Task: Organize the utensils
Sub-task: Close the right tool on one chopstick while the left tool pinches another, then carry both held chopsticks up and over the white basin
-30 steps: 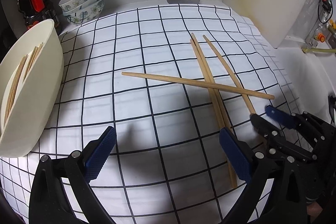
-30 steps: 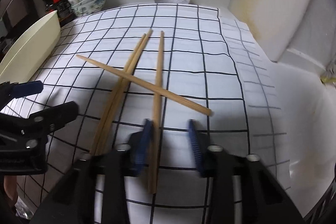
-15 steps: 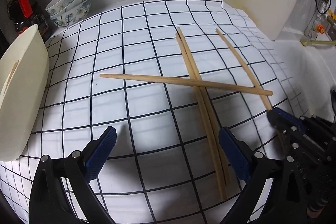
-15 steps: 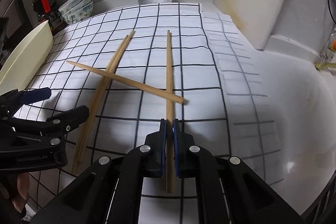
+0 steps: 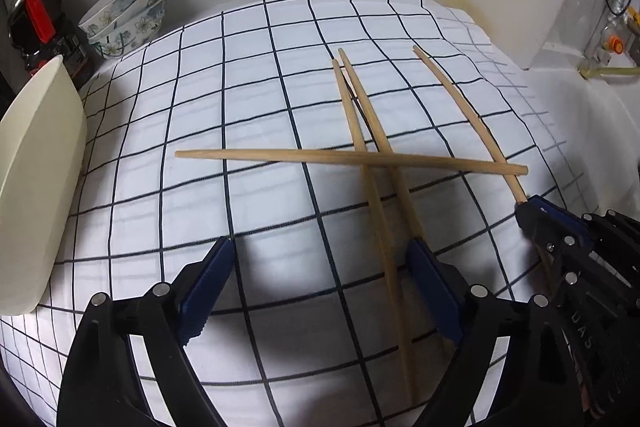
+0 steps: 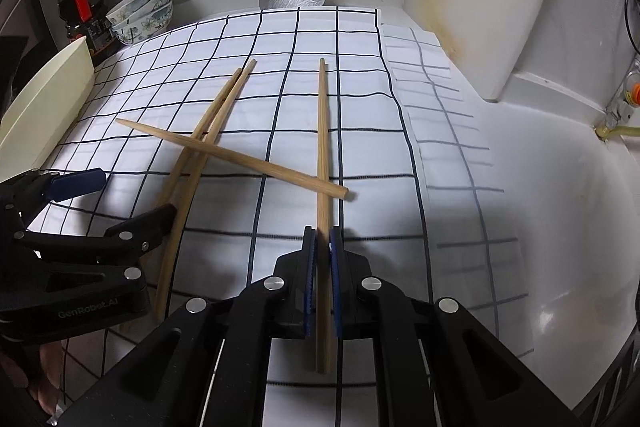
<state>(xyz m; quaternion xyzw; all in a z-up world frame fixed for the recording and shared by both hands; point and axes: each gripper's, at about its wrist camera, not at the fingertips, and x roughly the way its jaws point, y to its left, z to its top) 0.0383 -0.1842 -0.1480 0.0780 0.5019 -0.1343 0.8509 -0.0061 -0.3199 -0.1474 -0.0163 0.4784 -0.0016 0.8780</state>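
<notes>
On the checked cloth (image 6: pixel 280 39), the single chopstick (image 6: pixel 322 131) lies with its long axis away from the camera, thin tip far, and the right gripper (image 6: pixel 322 267) is clamped on its thick end. A crossing chopstick (image 6: pixel 224 151) rests over it; lifting may drag that one and scatter the pair (image 5: pixel 372 147). The left gripper (image 5: pixel 320 275) is wide and has just been closing, one stick between its fingers, untouched. The cream tray (image 5: pixel 36 187) waits at left.

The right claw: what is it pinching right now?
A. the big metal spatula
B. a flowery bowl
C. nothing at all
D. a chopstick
D. The right claw has its blue pads squeezed shut on one wooden chopstick that lies on the checked cloth, with a crossing chopstick on top of it farther up.
</notes>
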